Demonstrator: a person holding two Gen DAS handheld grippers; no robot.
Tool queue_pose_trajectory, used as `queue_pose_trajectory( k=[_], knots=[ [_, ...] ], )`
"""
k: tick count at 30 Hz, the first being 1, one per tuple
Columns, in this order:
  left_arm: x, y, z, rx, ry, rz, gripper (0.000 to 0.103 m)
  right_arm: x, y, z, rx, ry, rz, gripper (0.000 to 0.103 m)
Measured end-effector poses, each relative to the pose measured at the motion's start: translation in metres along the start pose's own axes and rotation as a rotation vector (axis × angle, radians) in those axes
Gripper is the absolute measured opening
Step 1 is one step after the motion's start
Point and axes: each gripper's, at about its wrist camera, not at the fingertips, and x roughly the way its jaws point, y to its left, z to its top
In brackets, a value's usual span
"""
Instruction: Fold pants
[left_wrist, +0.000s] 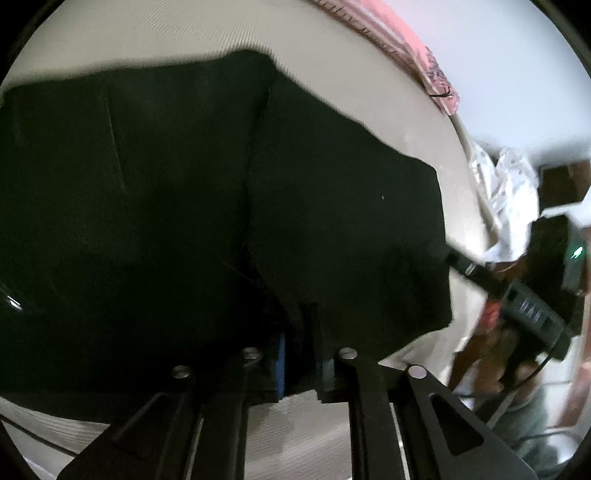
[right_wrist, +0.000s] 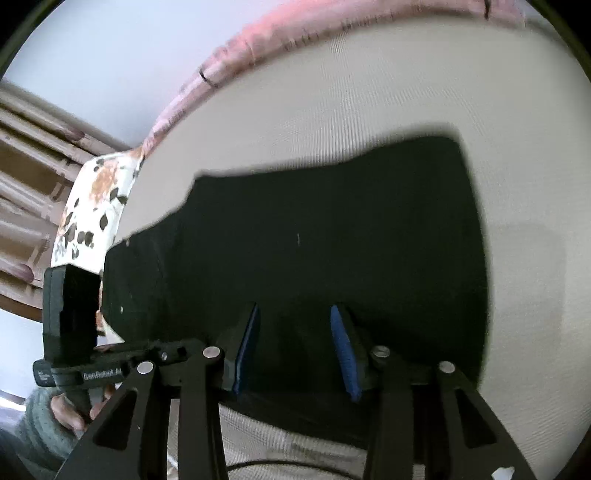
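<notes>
Black pants (left_wrist: 155, 206) lie on a cream bed sheet (left_wrist: 155, 33). In the left wrist view a folded layer (left_wrist: 343, 229) lies over the right part, and my left gripper (left_wrist: 301, 354) is shut on the near edge of the cloth, its blue pads mostly hidden by fabric. In the right wrist view the pants (right_wrist: 314, 229) lie flat in a broad folded block. My right gripper (right_wrist: 295, 350) is open with its blue-padded fingers (right_wrist: 343, 350) spread just above the near edge, holding nothing. The right gripper also shows in the left wrist view (left_wrist: 524, 310), held by a hand.
A pink patterned blanket (right_wrist: 258, 40) runs along the far edge of the bed. A floral pillow (right_wrist: 92, 206) lies at the left in the right wrist view, with a wooden headboard (right_wrist: 26, 177) behind it. White crumpled cloth (left_wrist: 513, 199) lies at the right.
</notes>
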Motion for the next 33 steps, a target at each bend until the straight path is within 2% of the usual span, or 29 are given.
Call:
queue_pose_trajectory(
  k=[2,5,7,11,13,16,20,26,33],
  knots=[
    [-0.013,-0.008,0.005,0.067,-0.085,0.099,0.014,-0.009,0.0,0.014,-0.054,-0.066,-0.093,0.038],
    [-0.021,-0.018,0.012,0.151,-0.187,0.183,0.015,-0.007,-0.004,0.028,-0.092,-0.095,-0.196,0.038],
    [-0.02,-0.023,0.022,0.174,-0.239,0.197,0.015,0.001,-0.008,0.037,-0.117,-0.097,-0.259,0.038],
    [0.0,-0.03,0.044,0.225,-0.254,0.211,0.016,0.017,-0.02,0.046,-0.114,-0.088,-0.315,0.037],
    [0.017,-0.032,0.061,0.23,-0.22,0.227,0.017,0.025,-0.024,0.05,-0.114,-0.08,-0.32,0.037],
    [0.032,-0.024,0.072,0.231,-0.216,0.257,0.017,0.033,-0.027,0.052,-0.107,-0.066,-0.324,0.037],
    [0.033,-0.03,0.066,0.318,-0.238,0.306,0.017,0.035,-0.022,0.051,-0.136,-0.067,-0.344,0.038],
    [0.031,-0.034,0.054,0.332,-0.214,0.335,0.018,0.029,-0.02,0.046,-0.106,-0.046,-0.293,0.038],
    [0.029,-0.041,0.03,0.362,-0.197,0.357,0.023,0.027,-0.012,0.018,-0.105,0.002,-0.273,0.038]
  ],
)
